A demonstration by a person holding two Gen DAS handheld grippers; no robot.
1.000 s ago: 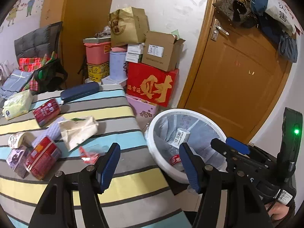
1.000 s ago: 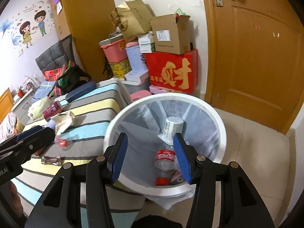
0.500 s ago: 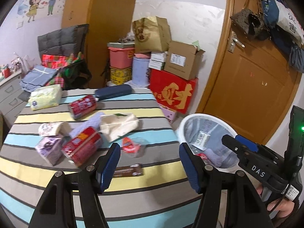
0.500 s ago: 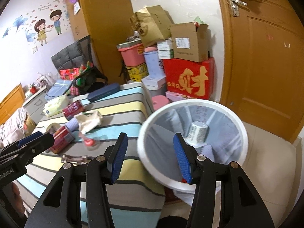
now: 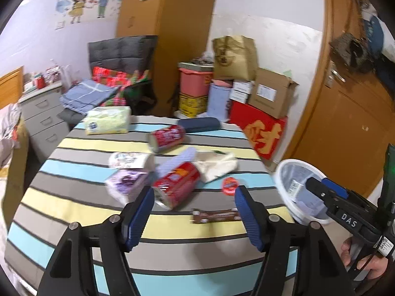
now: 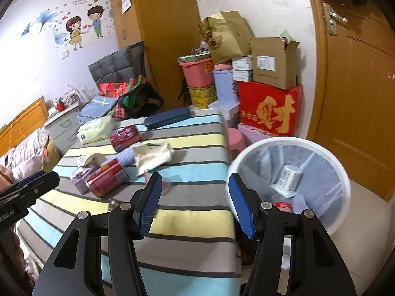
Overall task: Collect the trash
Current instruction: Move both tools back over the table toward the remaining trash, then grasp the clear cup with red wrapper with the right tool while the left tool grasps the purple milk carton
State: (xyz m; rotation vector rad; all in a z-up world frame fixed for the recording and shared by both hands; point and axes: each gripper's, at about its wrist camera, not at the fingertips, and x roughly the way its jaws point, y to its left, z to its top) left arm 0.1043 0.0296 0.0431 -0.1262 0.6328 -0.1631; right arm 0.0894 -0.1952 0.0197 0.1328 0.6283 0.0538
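Observation:
A striped table (image 5: 74, 197) carries scattered litter: a brown snack wrapper (image 5: 214, 215), a clear cup with a red lid (image 5: 229, 185), two red packs (image 5: 176, 185) and a crumpled cream bag (image 5: 217, 164). My left gripper (image 5: 193, 218) hovers over the table's near part with its jaws opening and nothing between the pads; the brown wrapper lies beyond, close to the right finger. A white lined bin (image 6: 284, 141) stands right of the table and holds a paper cup (image 6: 288, 180) and a red-labelled bottle (image 6: 284, 206). My right gripper (image 6: 195, 204) hangs over the table edge beside the bin, jaws opening, empty.
Tissue packs (image 5: 108, 123) and a dark blue case (image 5: 198, 124) lie at the table's far side. Stacked boxes (image 6: 269, 113) and a pink stool (image 6: 235, 140) crowd the wall behind the bin. A wooden door (image 6: 358, 98) is at the right, drawers (image 5: 42, 120) at the left.
Both views have swung left, away from the bin and over the table. The brown wrapper has come into the left view. Both pairs of jaws stand slightly wider.

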